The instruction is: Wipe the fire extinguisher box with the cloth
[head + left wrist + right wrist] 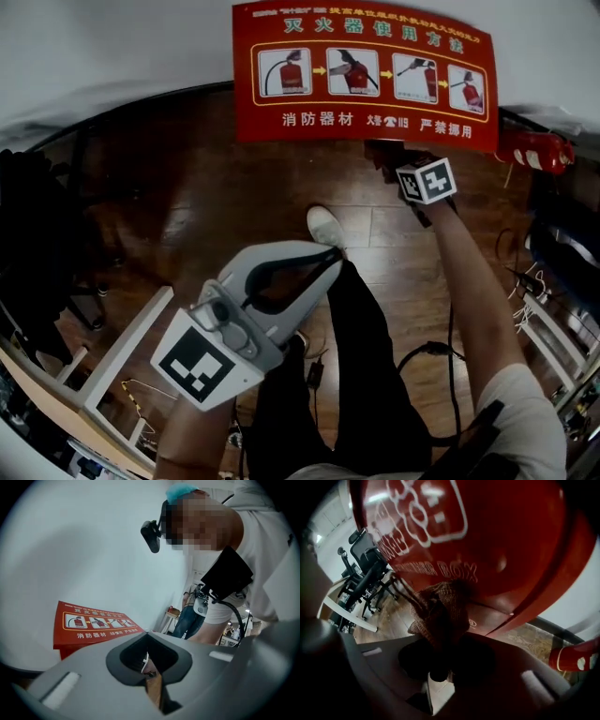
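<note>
Pressing against the lower front of the red metal fire extinguisher box (366, 75), top middle of the head view by the white wall, is a brown woven cloth (440, 606), clenched in the right gripper (440, 667) so the wad does the wiping. The left gripper (328, 255) hangs lower centre, closed on nothing, probably just kept clear. A red extinguisher (534, 150) lies at the right edge

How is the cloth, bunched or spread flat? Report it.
Bunched: the cloth is a crumpled wad pinched in the right gripper, its tip against the red box.
</note>
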Demonstrator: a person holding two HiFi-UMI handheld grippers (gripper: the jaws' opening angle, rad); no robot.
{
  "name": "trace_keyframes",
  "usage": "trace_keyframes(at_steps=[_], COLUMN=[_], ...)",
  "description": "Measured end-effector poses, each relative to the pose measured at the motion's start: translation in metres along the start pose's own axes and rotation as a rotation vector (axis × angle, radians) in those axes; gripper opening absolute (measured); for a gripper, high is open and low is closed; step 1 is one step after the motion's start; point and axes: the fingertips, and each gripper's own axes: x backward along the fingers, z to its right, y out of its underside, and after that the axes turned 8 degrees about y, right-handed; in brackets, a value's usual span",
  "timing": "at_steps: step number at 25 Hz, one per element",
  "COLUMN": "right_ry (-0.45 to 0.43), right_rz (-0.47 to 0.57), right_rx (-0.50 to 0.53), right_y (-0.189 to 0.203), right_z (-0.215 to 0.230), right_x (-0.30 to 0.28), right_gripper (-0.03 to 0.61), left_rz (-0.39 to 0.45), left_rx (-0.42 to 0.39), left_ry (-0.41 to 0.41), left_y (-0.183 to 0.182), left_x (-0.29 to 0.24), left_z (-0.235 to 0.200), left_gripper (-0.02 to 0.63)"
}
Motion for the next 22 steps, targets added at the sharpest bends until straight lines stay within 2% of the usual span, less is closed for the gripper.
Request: trace_keyframes(at_steps=[6, 11, 15, 22], right_ry=[0.033, 0.034, 0.005, -0.022], right_rz=[-0.146, -0.176, -0.075, 0.209], right_rx=[0.048, 0.088, 0.135, 0.120], right_y=[0.035, 0.056, 0.038, -0.047], right_z=[0.007, -0.013, -0.047, -0.100], right_x=[-0.069, -0.063, -0.005, 0.129], right_gripper=[0.084, 0.084, 0.084, 0.084], left_rz=[0.020, 0.015, 0.030, 0.068], left_rx=[0.016, 0.014, 0.000, -0.009], left_ry=[-0.030, -0.069, -0.074, -0.092], left_y=[0.023, 0.032, 0.027, 0.000], left_x=[0.007, 0.024, 0.042, 0.070], left_z=[-0.022, -0.024, -0.016, 0.014], left_gripper=[0.000, 0.000, 0.000, 0.000])
